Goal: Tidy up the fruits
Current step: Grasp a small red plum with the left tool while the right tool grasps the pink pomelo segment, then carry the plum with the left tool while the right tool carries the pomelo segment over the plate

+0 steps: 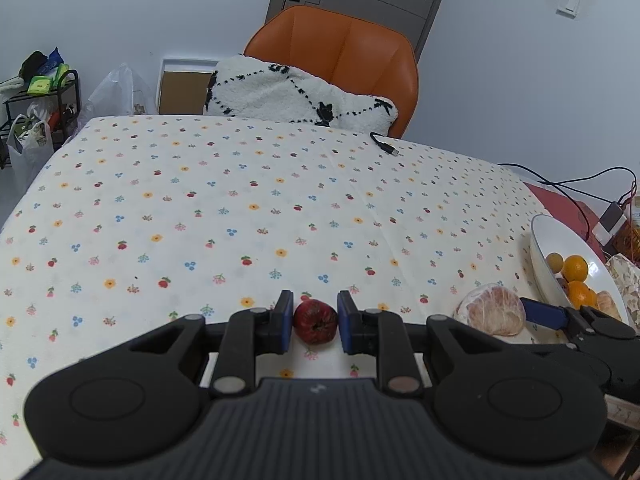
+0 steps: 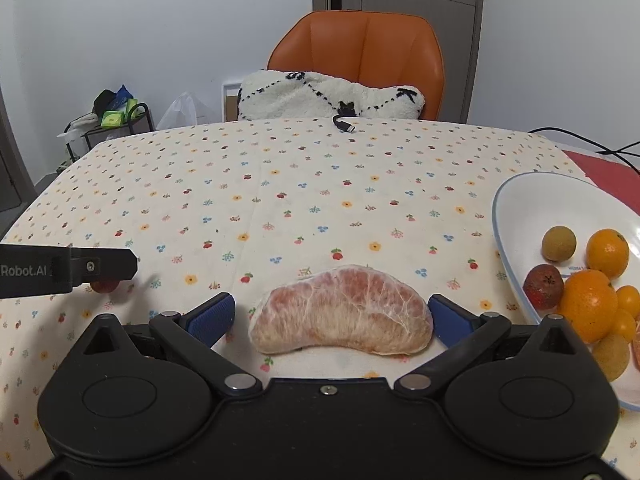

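Observation:
A small dark-red fruit rests on the flowered tablecloth. My left gripper has a blue pad pressed to each side of it. In the right wrist view that gripper shows at the left edge, with the red fruit under its tip. A peeled pink pomelo segment lies between the wide-open fingers of my right gripper, with a small gap at the left pad. The white bowl at the right holds oranges, a brownish round fruit and another red fruit.
An orange chair with a white cushion stands past the table's far edge. A black cable end lies on the cloth near that edge. A red surface with wires is beyond the bowl. A rack with bags stands far left.

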The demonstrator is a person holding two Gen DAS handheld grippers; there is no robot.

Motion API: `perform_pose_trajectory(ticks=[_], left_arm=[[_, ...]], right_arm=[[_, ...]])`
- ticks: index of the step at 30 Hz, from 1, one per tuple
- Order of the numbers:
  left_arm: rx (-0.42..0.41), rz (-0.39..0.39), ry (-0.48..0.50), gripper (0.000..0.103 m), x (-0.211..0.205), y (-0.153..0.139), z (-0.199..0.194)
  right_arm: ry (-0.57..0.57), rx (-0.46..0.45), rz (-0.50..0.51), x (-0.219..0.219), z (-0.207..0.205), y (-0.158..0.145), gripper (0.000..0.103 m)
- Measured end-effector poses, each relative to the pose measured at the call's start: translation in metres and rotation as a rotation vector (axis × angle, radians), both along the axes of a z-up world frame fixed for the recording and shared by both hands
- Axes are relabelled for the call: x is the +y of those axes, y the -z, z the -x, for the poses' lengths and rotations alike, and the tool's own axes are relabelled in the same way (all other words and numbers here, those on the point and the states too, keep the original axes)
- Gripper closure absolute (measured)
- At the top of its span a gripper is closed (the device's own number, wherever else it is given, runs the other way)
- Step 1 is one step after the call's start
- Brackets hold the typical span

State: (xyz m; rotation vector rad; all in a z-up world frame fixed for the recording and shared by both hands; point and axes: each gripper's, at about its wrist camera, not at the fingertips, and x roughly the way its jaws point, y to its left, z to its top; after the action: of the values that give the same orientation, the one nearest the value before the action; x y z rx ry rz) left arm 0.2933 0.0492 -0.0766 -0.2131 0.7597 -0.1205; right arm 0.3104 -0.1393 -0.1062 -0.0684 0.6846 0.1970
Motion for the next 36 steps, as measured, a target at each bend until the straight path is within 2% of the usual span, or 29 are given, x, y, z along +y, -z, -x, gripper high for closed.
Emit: perform_pose_trajectory(ticks=[2, 9, 21, 36], left_arm=[[-0.002, 0.005, -0.001, 0.081, 0.0, 0.0, 0.0], [-0.019, 0.008, 0.006, 0.081, -0.002, -0.007, 0.005], [-0.07, 0.004, 0.035, 0.081, -0.022, -0.032, 0.014], [-0.125, 0.001, 0.092, 0.081, -0.066, -0.065, 0.026]], right_arm=[[0.004, -0.019, 0.009, 0.0, 0.002, -0.001, 0.017], [-0.017, -0.023, -0.026, -0.005, 0.011, -0.006, 0.018], [-0.041, -0.114, -0.069, -0.022, 0.037, -0.035, 0.018], [0.021, -0.206, -0.115, -0.085, 0.06, -0.061, 0.018]])
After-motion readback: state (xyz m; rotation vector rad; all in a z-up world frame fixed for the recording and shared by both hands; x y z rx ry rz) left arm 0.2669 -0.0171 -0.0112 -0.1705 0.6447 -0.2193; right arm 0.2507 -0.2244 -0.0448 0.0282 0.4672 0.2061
